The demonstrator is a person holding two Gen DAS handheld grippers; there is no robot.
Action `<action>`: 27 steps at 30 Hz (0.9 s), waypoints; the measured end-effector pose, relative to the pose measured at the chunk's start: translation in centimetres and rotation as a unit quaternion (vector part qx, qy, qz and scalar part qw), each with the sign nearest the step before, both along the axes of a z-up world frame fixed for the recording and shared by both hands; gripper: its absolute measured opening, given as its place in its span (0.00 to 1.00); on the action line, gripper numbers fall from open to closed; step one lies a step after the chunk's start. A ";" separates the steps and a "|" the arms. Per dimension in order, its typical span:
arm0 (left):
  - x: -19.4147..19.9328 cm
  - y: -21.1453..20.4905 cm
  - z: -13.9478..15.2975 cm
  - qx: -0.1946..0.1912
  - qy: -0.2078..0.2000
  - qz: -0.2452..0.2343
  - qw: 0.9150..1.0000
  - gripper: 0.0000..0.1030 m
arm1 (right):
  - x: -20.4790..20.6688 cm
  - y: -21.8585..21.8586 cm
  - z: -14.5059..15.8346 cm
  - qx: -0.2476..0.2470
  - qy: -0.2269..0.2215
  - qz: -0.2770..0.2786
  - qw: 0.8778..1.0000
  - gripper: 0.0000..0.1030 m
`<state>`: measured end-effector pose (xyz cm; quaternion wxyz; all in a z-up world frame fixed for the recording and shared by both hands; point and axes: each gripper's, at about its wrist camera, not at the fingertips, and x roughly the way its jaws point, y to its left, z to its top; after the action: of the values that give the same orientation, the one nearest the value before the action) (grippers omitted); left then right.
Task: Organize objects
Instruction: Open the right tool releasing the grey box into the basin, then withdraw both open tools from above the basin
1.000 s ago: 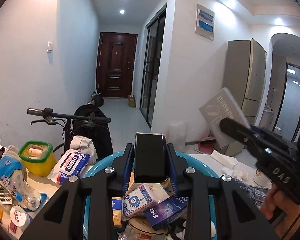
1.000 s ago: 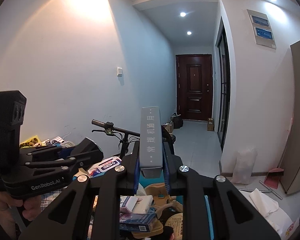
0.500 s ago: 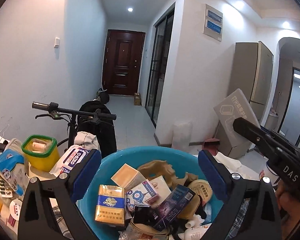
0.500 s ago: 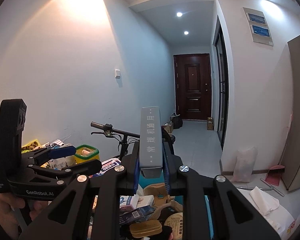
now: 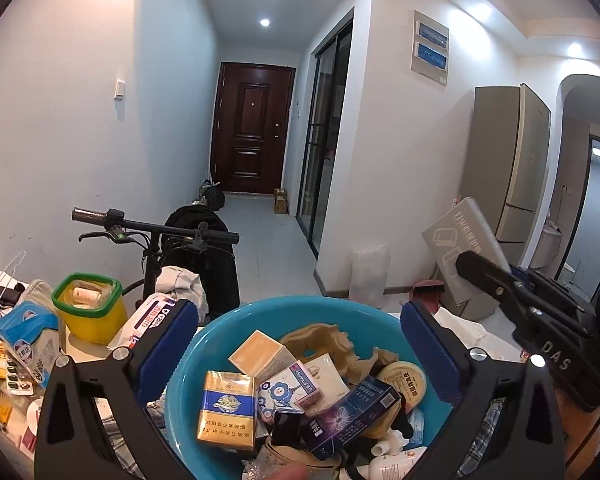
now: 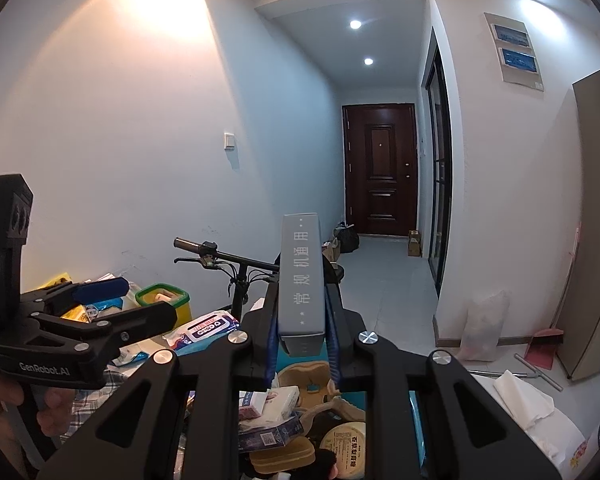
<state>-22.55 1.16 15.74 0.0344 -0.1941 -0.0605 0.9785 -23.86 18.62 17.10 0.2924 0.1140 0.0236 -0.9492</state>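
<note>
My left gripper (image 5: 296, 320) hangs over a blue basin (image 5: 300, 305), its jaws opening wide with nothing between the blue pads. A small black box (image 5: 286, 426) lies in the basin among a gold cigarette pack (image 5: 228, 412), a purple box (image 5: 352, 412) and several other small packs. My right gripper (image 6: 302, 320) is shut on a long grey box (image 6: 302, 276) with white lettering, held upright above the basin. From the left wrist view, that grey box (image 5: 464, 236) and the right gripper (image 5: 540, 320) sit at the right. My left gripper (image 6: 100, 300) shows at the left of the right wrist view.
Left of the basin stand a yellow tub with a green rim (image 5: 88, 312), a wipes pack (image 5: 148, 320) and a blue tissue pack (image 5: 28, 332). A scooter handlebar (image 5: 152, 228) crosses behind them. White tissue (image 5: 460, 328) lies to the right, with a fridge (image 5: 508, 168) beyond.
My left gripper opened wide and let go of the black box, which dropped into the basin. The right gripper with the grey box has not moved.
</note>
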 end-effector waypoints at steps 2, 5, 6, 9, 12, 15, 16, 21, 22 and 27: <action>0.1 0.0 0.1 -0.001 -0.001 0.000 1.000 1.00 | 0.0 -0.3 0.0 0.008 0.003 -0.003 1.000 0.18; 0.1 0.0 0.1 -0.001 0.001 0.000 1.000 1.00 | 0.1 -0.4 -0.2 0.012 0.006 -0.012 1.000 0.23; 0.1 0.0 0.1 -0.002 0.002 -0.001 1.000 1.00 | 0.0 -0.4 -0.2 0.014 0.004 -0.021 1.000 0.44; 0.3 0.0 0.3 0.001 0.004 -0.003 1.000 1.00 | 0.6 0.0 0.2 0.008 0.027 -0.050 0.998 0.90; 0.3 -0.2 0.5 0.009 0.004 -0.006 1.000 1.00 | 0.8 0.3 0.7 0.006 0.031 -0.049 0.998 0.90; 0.6 -0.2 0.8 0.010 0.008 -0.008 1.000 1.00 | 0.8 0.5 0.9 -0.001 0.029 -0.057 0.998 0.98; 0.7 -0.3 0.9 0.010 0.009 -0.008 1.000 1.00 | 0.7 0.5 0.9 -0.004 0.026 -0.056 0.998 0.99; 1.2 -0.4 1.3 0.007 0.017 -0.006 1.000 1.00 | 0.8 0.6 1.0 -0.009 0.022 -0.047 0.999 0.99; 1.2 -0.5 1.4 0.006 0.018 -0.005 1.000 1.00 | 0.8 0.4 0.9 -0.004 0.023 -0.048 0.999 0.99; 1.3 -0.5 1.4 0.006 0.018 -0.004 1.000 1.00 | 1.0 0.0 0.9 0.011 0.029 -0.053 0.998 0.99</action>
<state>-21.30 0.67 17.19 0.0407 -0.1760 -0.0648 0.9814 -22.89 18.62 17.97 0.2393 0.0908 0.0361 -0.9660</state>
